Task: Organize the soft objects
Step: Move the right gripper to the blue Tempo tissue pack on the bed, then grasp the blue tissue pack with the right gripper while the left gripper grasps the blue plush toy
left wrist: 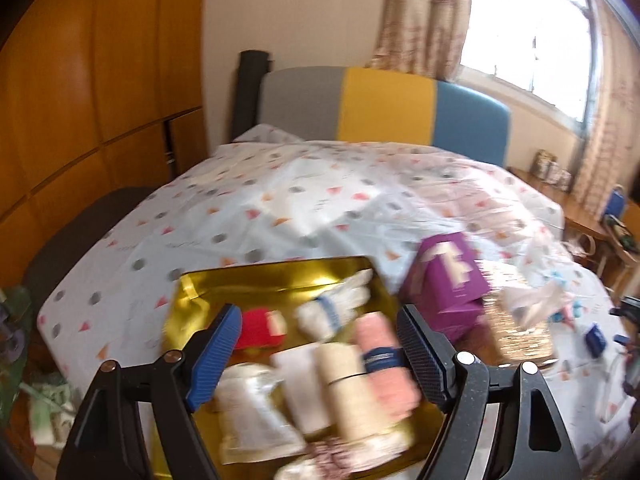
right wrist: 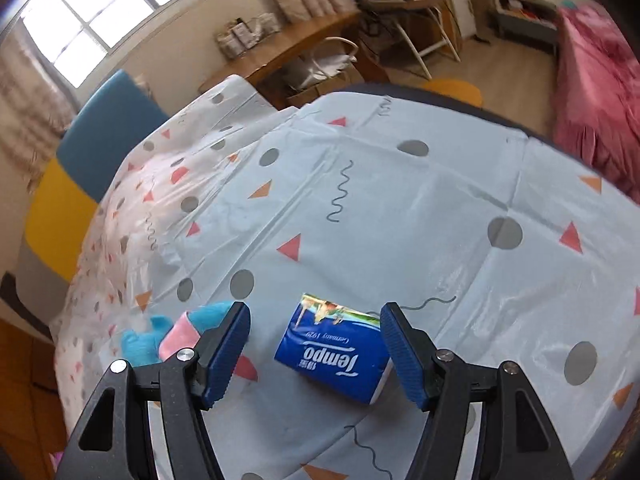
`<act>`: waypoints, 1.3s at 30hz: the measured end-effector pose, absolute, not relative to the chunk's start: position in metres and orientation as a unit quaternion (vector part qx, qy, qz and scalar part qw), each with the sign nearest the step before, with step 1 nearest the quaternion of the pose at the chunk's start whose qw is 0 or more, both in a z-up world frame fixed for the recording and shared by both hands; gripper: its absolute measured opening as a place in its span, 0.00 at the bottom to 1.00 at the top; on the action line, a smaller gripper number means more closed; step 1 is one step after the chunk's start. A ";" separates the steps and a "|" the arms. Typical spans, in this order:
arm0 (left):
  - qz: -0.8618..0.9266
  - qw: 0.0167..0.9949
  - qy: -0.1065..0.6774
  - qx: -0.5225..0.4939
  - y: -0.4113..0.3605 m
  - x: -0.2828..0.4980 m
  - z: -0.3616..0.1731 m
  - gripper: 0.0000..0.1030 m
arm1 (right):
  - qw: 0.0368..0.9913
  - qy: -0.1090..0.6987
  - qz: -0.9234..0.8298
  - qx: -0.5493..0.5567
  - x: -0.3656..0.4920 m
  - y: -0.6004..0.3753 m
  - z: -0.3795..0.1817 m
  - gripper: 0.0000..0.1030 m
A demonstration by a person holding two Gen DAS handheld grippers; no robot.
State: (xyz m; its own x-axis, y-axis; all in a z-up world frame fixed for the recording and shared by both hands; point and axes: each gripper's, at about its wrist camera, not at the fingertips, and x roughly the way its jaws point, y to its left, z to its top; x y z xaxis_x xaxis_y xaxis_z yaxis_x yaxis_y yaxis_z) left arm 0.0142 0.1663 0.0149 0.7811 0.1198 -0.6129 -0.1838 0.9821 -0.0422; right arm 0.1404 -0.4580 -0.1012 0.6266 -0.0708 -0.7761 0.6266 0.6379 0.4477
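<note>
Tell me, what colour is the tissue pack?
Blue with white writing; the tissue pack shows best in the right wrist view.

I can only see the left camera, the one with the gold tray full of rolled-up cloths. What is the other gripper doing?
Observer: The right gripper is open over a blue Tempo tissue pack lying on the bedsheet.
Child: Is it squeezing the pack?
Observer: No, the pack sits between the blue fingers with gaps on both sides.
Child: Is there anything else soft near it?
Observer: Yes, a blue and pink plush toy lies beside the left finger.
</note>
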 end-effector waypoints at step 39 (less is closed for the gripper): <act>-0.177 0.776 0.581 -0.168 -0.180 0.190 -0.074 0.82 | 0.819 0.509 -0.146 0.223 0.173 -0.468 -0.114 0.67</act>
